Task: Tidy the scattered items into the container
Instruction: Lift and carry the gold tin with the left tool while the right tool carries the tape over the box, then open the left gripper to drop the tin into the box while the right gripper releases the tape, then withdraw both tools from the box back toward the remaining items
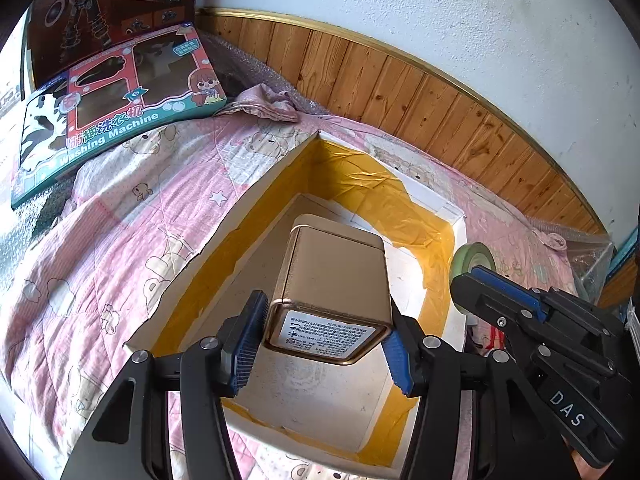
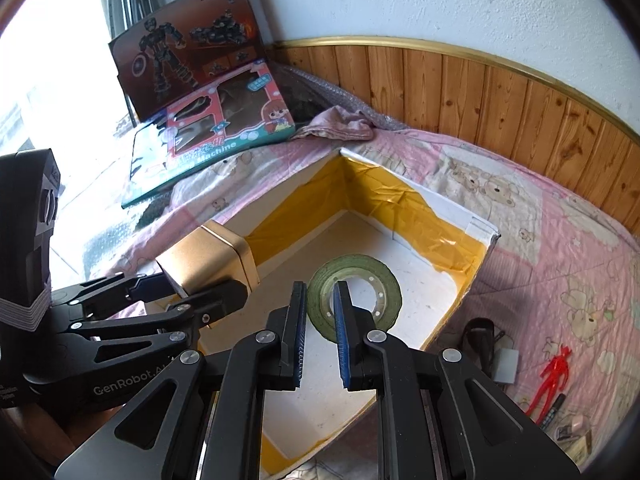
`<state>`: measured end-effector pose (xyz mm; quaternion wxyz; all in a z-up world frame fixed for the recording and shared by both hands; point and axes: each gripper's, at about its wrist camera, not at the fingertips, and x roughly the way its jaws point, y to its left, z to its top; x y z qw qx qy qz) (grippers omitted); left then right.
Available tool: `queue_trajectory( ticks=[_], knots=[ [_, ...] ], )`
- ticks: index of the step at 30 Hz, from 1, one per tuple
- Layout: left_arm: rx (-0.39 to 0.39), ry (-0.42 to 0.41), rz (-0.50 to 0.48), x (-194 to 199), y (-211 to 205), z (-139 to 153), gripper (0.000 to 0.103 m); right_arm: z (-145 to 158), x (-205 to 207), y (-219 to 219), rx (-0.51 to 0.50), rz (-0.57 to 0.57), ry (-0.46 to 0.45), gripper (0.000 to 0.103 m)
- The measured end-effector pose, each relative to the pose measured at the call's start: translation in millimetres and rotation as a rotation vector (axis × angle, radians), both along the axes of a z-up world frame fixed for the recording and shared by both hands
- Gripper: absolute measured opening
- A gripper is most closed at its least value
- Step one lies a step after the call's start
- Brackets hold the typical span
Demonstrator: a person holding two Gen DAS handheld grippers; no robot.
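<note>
A gold tin point(image 1: 336, 276) hangs tilted over the open white box lined with yellow tape point(image 1: 272, 176), and my left gripper point(image 1: 326, 332) is shut on its sides. The right wrist view shows that tin point(image 2: 208, 256) at the box's left wall point(image 2: 280, 208), held by the left gripper point(image 2: 192, 296). My right gripper point(image 2: 320, 300) is shut on the wall of a green tape roll point(image 2: 384, 280), one finger inside the hole. The roll hangs above the box floor. From the left wrist view the roll point(image 1: 472, 254) and right gripper point(image 1: 480, 280) sit at the box's right rim.
The box rests on a pink quilt point(image 2: 560, 240) against a wood-panelled wall point(image 2: 480, 92). Two toy cartons point(image 2: 224, 132) lie at the far left. A red figure point(image 2: 554, 376), a grey square point(image 2: 506, 366), a black clip point(image 2: 480, 336) and a pen point(image 2: 554, 410) lie right of the box.
</note>
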<state>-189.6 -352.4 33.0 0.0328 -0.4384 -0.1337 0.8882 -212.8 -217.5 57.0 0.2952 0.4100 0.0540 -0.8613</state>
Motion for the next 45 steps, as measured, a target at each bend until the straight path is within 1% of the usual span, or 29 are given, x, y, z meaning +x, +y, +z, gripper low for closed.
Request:
queue_trajectory(
  ticks=[6,12,15,20,21,23,29,34,38,45],
  knots=[
    [-0.022,-0.028,-0.008,-17.2,3.7,-9.7,0.056,-11.7,-24.8,-5.7,0.037,0.01,-0.029,0.014],
    [-0.024,-0.069,-0.018,-35.1,5.1,-18.9,0.056,-20.2,-47.2,-7.6,0.055,0.011,-0.063,0.014],
    [-0.031,-0.076,-0.021,-42.3,7.2,-20.6,0.056,-24.0,-57.2,-8.0,0.061,0.01,-0.079,0.015],
    [-0.055,-0.085,-0.028,-54.0,12.7,-21.3,0.056,-29.5,-72.1,-5.8,0.064,0.006,-0.112,0.017],
    [-0.062,-0.086,-0.028,-56.3,13.8,-21.3,0.056,-29.8,-74.4,-4.6,0.062,0.002,-0.117,0.02],
    [-0.077,-0.084,-0.025,-59.3,15.5,-20.4,0.056,-29.1,-77.0,-3.0,0.061,-0.001,-0.122,0.022],
    [-0.089,-0.075,-0.03,-60.7,17.8,-15.6,0.056,-20.1,-73.3,5.6,0.035,-0.009,-0.12,0.022],
    [-0.085,-0.072,-0.013,-55.6,13.1,-12.1,0.056,-11.4,-65.4,20.4,-0.004,-0.04,-0.115,0.022],
    [-0.078,-0.074,-0.014,-46.6,13.4,-10.1,0.056,-8.4,-55.8,36.5,-0.043,-0.07,-0.128,0.022],
    [-0.087,-0.06,-0.055,-23.1,30.8,-3.4,0.056,3.8,-25.1,58.4,-0.099,-0.1,-0.125,0.022]
  ],
)
